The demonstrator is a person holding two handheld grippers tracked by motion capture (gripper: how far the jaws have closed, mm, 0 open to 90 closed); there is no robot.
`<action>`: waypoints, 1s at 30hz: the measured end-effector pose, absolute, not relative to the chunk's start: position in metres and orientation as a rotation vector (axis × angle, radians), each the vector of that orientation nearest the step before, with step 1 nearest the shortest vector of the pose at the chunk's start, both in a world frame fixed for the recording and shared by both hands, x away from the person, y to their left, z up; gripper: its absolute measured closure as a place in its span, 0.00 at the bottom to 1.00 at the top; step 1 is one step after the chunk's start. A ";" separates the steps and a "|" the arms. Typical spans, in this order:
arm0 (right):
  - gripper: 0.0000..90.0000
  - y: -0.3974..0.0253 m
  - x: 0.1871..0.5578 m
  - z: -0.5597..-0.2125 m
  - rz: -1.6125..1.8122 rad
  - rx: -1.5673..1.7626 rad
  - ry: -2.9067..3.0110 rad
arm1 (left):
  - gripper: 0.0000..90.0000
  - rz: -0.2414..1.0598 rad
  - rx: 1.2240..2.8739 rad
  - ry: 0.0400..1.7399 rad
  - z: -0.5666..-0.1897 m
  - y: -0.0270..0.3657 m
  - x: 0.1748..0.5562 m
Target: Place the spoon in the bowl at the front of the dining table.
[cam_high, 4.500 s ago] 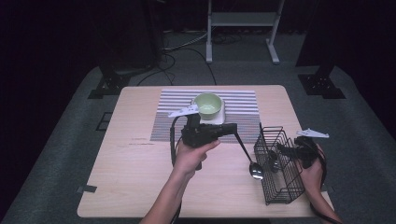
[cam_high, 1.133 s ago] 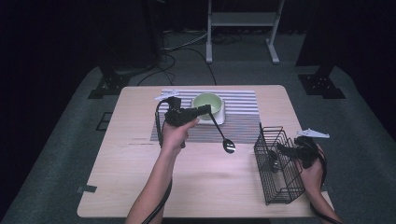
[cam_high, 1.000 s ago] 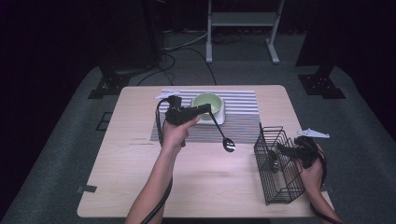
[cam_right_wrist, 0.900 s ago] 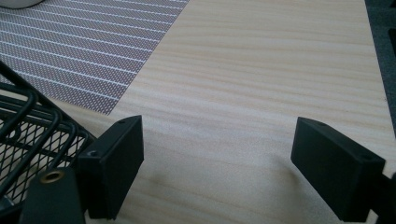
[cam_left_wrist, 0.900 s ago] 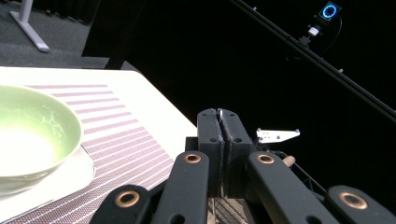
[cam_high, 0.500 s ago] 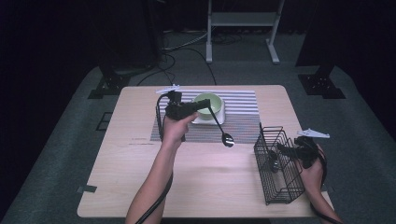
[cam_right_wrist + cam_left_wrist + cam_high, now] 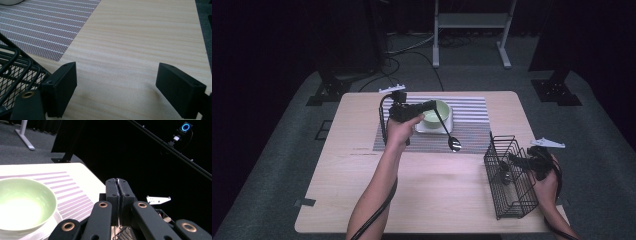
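My left gripper (image 7: 432,105) hovers over the striped placemat (image 7: 472,117), shut on the handle of a spoon (image 7: 447,131). The spoon slants down to the right, and its shiny bowl end hangs just above the mat's front edge. Beside the jaws, a pale green bowl (image 7: 435,112) sits on a white square plate (image 7: 428,128). In the left gripper view the jaws are pressed together (image 7: 117,182) on a thin metal edge, with the green bowl (image 7: 22,205) at the left. My right gripper (image 7: 518,162) rests open at the black wire basket (image 7: 507,185), jaws wide apart (image 7: 116,85) over bare wood.
The wire basket (image 7: 15,65) stands at the table's front right corner, holding a small dark item. The placemat (image 7: 45,25) lies across the back middle of the wooden table (image 7: 427,190). Dark floor, stands and cables surround the table.
The left gripper has carried the spoon from beside the basket to the placemat, drifting back and left past the bowl over the last second. The right gripper has stayed put.
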State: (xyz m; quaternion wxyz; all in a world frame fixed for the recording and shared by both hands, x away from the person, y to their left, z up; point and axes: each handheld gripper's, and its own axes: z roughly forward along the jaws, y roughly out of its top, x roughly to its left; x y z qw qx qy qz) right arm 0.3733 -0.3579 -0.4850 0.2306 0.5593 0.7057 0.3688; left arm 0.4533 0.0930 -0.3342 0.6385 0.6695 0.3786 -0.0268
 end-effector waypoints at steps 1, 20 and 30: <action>0.18 -0.358 0.373 -0.485 1.014 1.539 1.941 | 0.99 -0.057 1.529 0.865 -0.334 0.093 0.455; 0.18 -0.358 0.373 -0.485 1.015 1.539 1.940 | 0.99 -0.045 1.517 0.894 -0.328 0.094 0.478; 0.18 -0.358 0.373 -0.485 1.020 1.541 1.938 | 0.99 -0.030 1.515 0.927 -0.324 0.096 0.495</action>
